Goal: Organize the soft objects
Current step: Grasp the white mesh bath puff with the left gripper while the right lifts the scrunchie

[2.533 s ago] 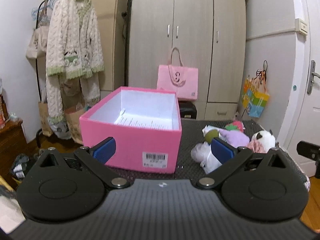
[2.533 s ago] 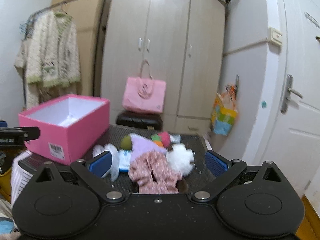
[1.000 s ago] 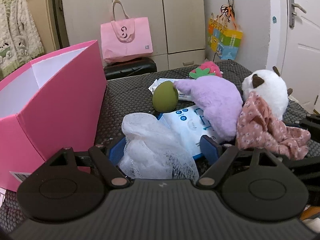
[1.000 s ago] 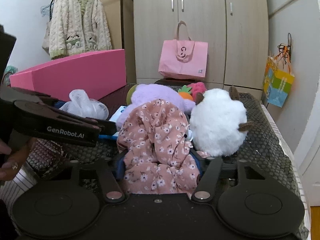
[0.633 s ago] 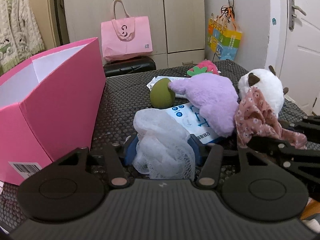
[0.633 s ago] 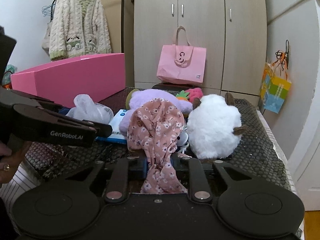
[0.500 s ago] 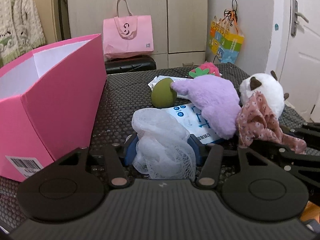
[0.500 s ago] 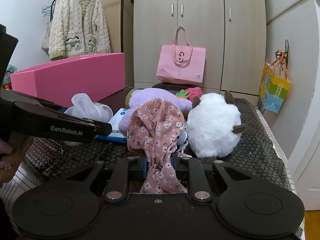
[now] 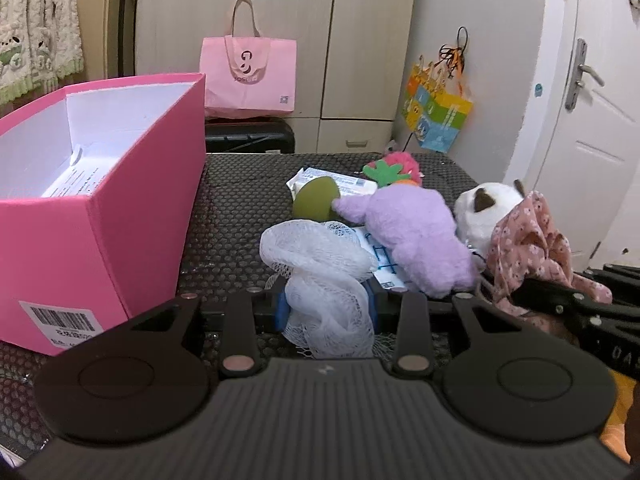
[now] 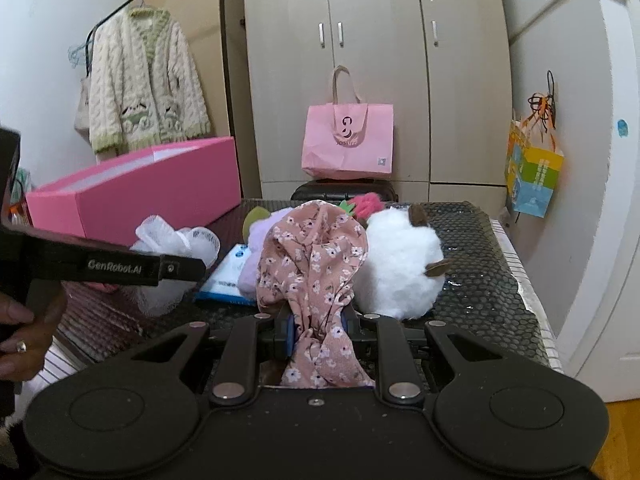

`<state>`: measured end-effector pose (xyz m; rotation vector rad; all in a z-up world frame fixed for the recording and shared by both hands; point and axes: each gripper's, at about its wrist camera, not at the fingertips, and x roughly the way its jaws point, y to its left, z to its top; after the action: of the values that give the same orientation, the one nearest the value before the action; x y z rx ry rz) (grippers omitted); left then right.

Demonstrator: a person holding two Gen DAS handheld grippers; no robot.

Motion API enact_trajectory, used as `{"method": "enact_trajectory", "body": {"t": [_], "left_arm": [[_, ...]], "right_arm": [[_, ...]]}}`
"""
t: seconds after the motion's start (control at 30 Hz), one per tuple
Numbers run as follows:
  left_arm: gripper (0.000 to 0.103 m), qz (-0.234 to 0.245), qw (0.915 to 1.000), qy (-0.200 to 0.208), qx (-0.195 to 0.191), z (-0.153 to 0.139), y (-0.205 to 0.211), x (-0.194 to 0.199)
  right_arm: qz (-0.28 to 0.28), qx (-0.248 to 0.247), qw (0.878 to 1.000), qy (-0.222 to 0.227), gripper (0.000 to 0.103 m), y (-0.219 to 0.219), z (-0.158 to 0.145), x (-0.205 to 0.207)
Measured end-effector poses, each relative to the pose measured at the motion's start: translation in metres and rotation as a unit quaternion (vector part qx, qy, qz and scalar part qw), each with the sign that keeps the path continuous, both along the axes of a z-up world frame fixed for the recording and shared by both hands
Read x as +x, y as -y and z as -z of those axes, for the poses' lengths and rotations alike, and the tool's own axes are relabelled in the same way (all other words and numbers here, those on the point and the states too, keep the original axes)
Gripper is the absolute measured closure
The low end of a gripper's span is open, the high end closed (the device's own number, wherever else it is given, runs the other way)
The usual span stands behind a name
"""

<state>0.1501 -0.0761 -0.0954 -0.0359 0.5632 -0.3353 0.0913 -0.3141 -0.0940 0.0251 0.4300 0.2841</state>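
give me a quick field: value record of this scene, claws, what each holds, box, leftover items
left claw: shut on white mesh pouf, jaws just closed
right claw: shut on pink floral cloth
pink box: open, left side of the table, only a printed paper sheet visible inside
still on table: purple plush, white plush, green egg-shaped toy, strawberry plush, blue-and-white packet
table: dark honeycomb mat

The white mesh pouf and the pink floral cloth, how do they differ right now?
The white mesh pouf is open white netting, bunched and puffy; the pink floral cloth is opaque printed fabric in draped folds. The pouf is pinched in the left gripper, nearer the pink box; the cloth is pinched in the right gripper, against the white plush. Both are soft, and each gripper is shut on its item.
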Motion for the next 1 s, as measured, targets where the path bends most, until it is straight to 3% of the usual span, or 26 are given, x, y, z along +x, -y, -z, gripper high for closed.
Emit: {"method": "enact_trajectory", "body": {"t": [0.13, 0.37, 0.6, 1.0], "left_arm": [[0.069, 0.018, 0.9998, -0.005, -0.008, -0.008, -0.003, -0.006], [0.069, 0.057, 0.9972, -0.043, 0.024, -0.019, -0.011, -0.025], [0.069, 0.073, 0.9952, -0.06, 0.026, -0.027, -0.031, -0.04], [0.069, 0.067, 0.9939, -0.085, 0.02, -0.05, -0.076, -0.05]], "right_arm": [[-0.01, 0.021, 1.0, -0.018, 0.08, 0.002, -0.007, 0.001], [-0.031, 0.041, 0.995, -0.081, 0.08, -0.005, -0.018, 0.004], [-0.093, 0.055, 0.985, -0.134, 0.08, -0.026, -0.026, 0.005], [-0.21, 0.051, 0.963, -0.163, 0.079, -0.081, -0.053, 0.005]]}}
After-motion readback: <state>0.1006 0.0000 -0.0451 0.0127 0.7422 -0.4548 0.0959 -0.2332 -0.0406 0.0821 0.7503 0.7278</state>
